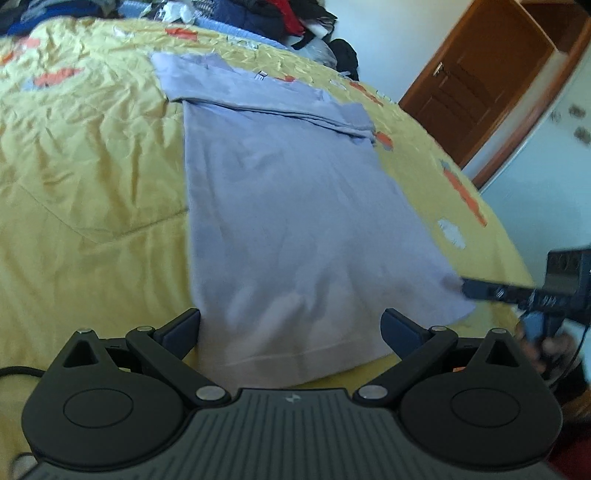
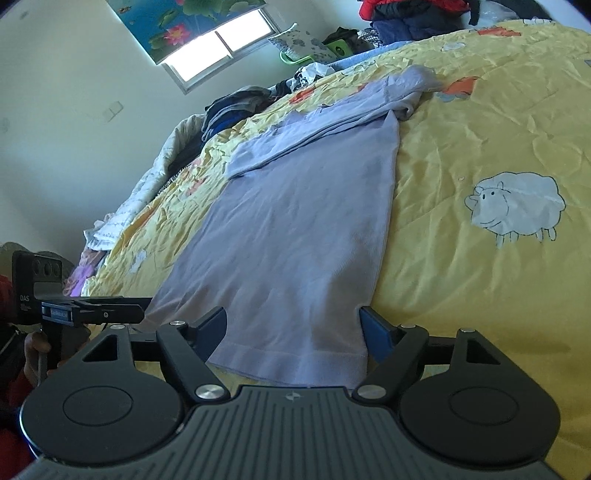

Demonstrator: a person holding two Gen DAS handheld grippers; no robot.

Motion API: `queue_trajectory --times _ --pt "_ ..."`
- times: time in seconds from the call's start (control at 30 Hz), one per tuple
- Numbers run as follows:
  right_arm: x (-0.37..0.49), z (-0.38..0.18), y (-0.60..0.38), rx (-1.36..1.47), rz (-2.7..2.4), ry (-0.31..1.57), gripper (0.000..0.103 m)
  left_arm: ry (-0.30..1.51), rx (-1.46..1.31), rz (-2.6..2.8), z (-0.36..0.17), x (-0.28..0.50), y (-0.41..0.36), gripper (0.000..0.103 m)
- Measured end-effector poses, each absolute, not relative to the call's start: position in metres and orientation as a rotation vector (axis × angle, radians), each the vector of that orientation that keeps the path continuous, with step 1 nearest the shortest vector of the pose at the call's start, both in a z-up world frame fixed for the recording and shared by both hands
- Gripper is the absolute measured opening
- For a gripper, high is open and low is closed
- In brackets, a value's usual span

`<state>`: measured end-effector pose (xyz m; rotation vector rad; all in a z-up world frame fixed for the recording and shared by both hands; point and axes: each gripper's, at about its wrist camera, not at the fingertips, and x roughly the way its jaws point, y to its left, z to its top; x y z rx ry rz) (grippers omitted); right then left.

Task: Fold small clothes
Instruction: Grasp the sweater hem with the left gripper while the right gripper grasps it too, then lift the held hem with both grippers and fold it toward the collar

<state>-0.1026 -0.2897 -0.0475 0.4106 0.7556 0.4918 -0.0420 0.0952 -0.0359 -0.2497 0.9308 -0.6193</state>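
Note:
A lilac long-sleeved top (image 1: 288,214) lies flat on the yellow bedspread (image 1: 92,177), its sleeves folded across the chest at the far end. My left gripper (image 1: 290,330) is open, its fingers either side of the near left part of the hem. In the right wrist view the same top (image 2: 303,229) runs away from me. My right gripper (image 2: 293,332) is open over the hem's near right corner. The right gripper (image 1: 491,291) shows at the right edge of the left wrist view; the left gripper (image 2: 122,314) shows at the left of the right wrist view.
A pile of dark and red clothes (image 1: 280,18) lies at the head of the bed, also in the right wrist view (image 2: 406,14). A brown wooden door (image 1: 491,85) stands to the right. A window (image 2: 221,44) is in the far wall. A sheep print (image 2: 517,206) marks the bedspread.

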Motion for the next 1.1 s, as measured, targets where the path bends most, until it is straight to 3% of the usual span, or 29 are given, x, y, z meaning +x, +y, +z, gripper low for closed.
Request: queue_trajectory --times 0.2,0.37,0.5,0.53,0.57,0.6,0.63,0.67,0.7,0.77,0.83,1.1 --pt "-0.097 -0.045 -0.265 0.319 0.471 0.75 0.071 0.929 -0.264 -0.638 -0.037 -0.038 0.075 0.103" --pt "-0.104 -0.041 -0.233 0.1 0.426 0.748 0.071 0.897 -0.18 -0.605 -0.036 -0.051 0.067 0.103" --pt "-0.109 -0.043 -0.24 0.179 0.46 0.738 0.068 0.869 -0.154 -0.556 -0.037 -0.054 0.057 0.099" --pt "-0.108 -0.043 -0.241 0.191 0.453 0.733 0.062 0.856 -0.144 -0.537 -0.036 -0.054 0.055 0.095" --pt "-0.106 -0.043 -0.241 0.197 0.44 0.73 0.052 0.841 -0.115 -0.518 -0.036 -0.055 0.05 0.08" --pt "-0.105 -0.043 -0.241 0.199 0.422 0.727 0.045 0.826 -0.064 -0.49 -0.035 -0.056 0.045 0.057" --pt "-0.103 -0.043 -0.241 0.192 0.402 0.727 0.03 0.817 -0.017 -0.465 -0.034 -0.058 0.041 0.048" --pt "-0.103 -0.043 -0.241 0.184 0.384 0.729 0.021 0.808 0.024 -0.446 -0.034 -0.06 0.037 0.038" --pt "-0.103 -0.044 -0.243 0.184 0.371 0.732 0.02 0.803 0.04 -0.439 -0.034 -0.062 0.036 0.027" --pt "-0.103 -0.045 -0.247 0.204 0.38 0.736 0.017 0.799 0.026 -0.433 -0.035 -0.064 0.039 0.015" --pt "-0.105 -0.047 -0.249 0.209 0.377 0.735 0.015 0.797 -0.018 -0.43 -0.036 -0.063 0.044 0.01" --pt "-0.105 -0.04 -0.249 0.261 0.41 0.721 0.012 0.752 -0.067 -0.414 -0.025 -0.065 0.05 0.007"
